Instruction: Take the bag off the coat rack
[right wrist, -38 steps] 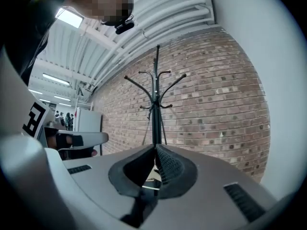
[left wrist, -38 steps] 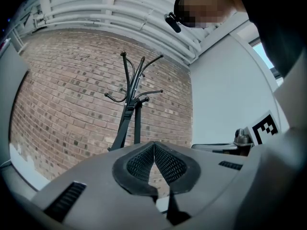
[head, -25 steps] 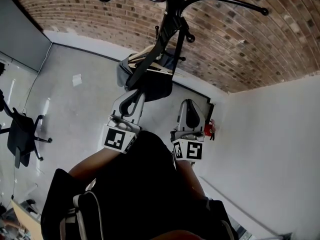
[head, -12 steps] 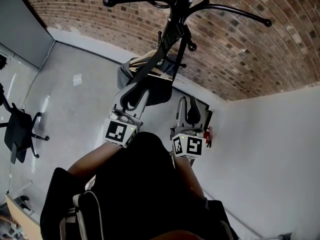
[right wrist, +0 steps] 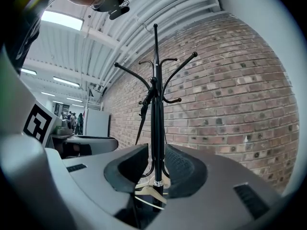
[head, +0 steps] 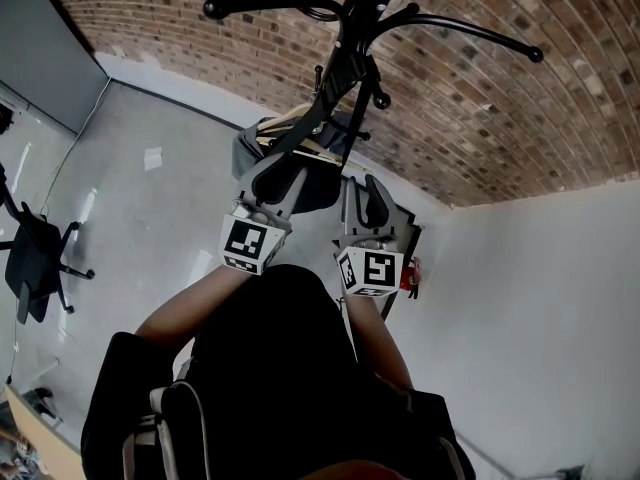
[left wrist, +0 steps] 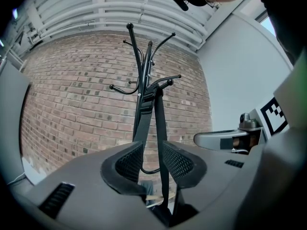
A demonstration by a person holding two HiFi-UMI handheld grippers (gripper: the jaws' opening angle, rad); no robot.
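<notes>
Coat rack (head: 352,13): one, black metal. It stands straight ahead of both pairs of jaws, and its pole shows through the gap of your right pair.

Bag (head: 320,180): one, dark, hanging from the rack just beyond and below your left jaws. It sags and looks like soft cloth, so I judge it light to moderate in weight, with no stiff edge to hold. Expect it to swing once freed.

Left gripper (left wrist: 151,151): its jaws have just been opening and stand wide apart. The strap runs through the gap, and neither pad presses on it. I cannot tell whether it lies between the pads or just past them.

Right gripper (right wrist: 156,152): jaws apart, with nothing between them but the view of the pole beyond.

Strap (left wrist: 144,123): two lengths counted, flat webbing that meets at one hook (left wrist: 163,84) above your left jaws. It is limp and likely to slide in the pads. Take hold high on the strap, close under the hook, then lift it up and over the hook's end
</notes>
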